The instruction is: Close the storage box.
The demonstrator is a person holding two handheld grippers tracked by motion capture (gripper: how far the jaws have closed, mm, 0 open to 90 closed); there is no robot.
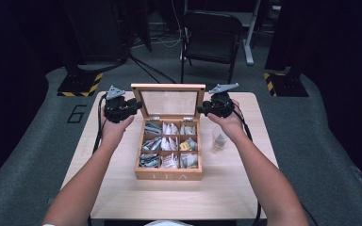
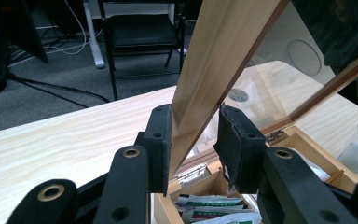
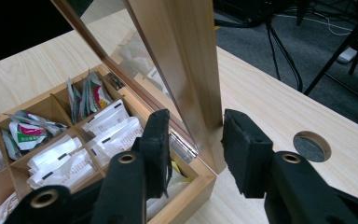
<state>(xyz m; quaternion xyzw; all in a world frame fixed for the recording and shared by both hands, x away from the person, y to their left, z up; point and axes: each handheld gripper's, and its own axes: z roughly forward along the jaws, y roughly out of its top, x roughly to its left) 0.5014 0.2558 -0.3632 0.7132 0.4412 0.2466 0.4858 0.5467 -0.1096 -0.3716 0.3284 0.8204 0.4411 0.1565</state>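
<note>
A wooden tea box (image 1: 168,175) stands open in the middle of the table, its glass-paned lid (image 1: 168,87) upright at the back. Several compartments hold tea bags (image 1: 169,143). My left gripper (image 1: 135,105) is at the lid's left edge. In the left gripper view it (image 2: 193,135) is shut on the lid's wooden frame (image 2: 214,51), pads against both faces. My right gripper (image 1: 202,109) is at the lid's right edge. In the right gripper view its jaws (image 3: 196,140) straddle the lid frame (image 3: 186,60) with a gap on each side, so it is open.
A clear glass cup (image 1: 219,140) stands on the light wooden table (image 1: 122,188) just right of the box. A round cable hole (image 3: 311,146) is in the tabletop near the right gripper. A dark chair (image 1: 212,37) stands on the grey floor beyond the table.
</note>
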